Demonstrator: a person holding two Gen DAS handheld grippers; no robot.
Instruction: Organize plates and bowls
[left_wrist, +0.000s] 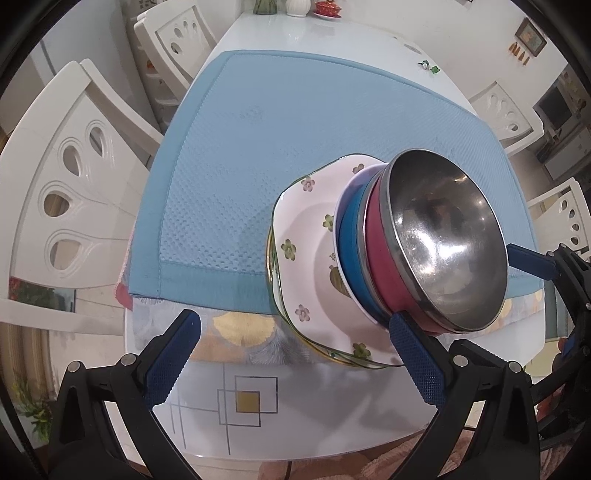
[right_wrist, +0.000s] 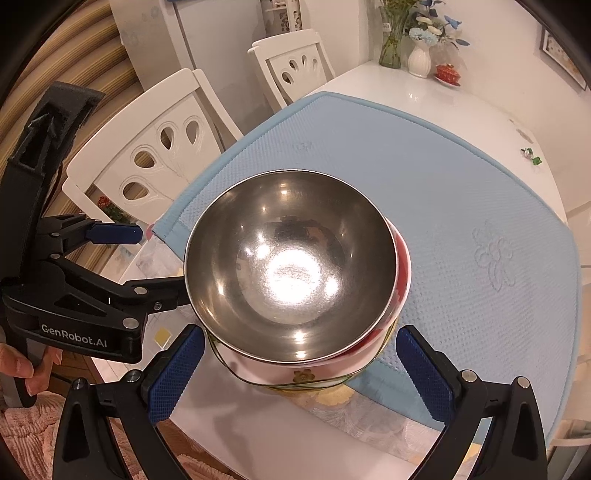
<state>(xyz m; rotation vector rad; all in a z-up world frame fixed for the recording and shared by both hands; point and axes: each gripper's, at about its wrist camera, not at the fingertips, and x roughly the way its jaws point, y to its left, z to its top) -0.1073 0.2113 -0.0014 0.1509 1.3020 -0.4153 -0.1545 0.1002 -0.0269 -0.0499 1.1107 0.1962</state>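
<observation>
Left gripper (left_wrist: 295, 354): fingers spread wide, grasping nothing; its right fingertip lies just beside the stack's near edge. Right gripper (right_wrist: 301, 365): likewise released, its 2 fingers flanking the stack without visible contact. Directly ahead of both grippers stands the stack: a steel bowl (right_wrist: 291, 266) nested in a pink bowl (left_wrist: 380, 254), over a blue bowl (left_wrist: 349, 243), on floral plates (left_wrist: 299, 236). The stack rests on the counter (left_wrist: 295, 417) at the near edge of a blue mat (left_wrist: 273, 140). Beyond: white chairs (right_wrist: 155, 147), vases (right_wrist: 419, 59).
</observation>
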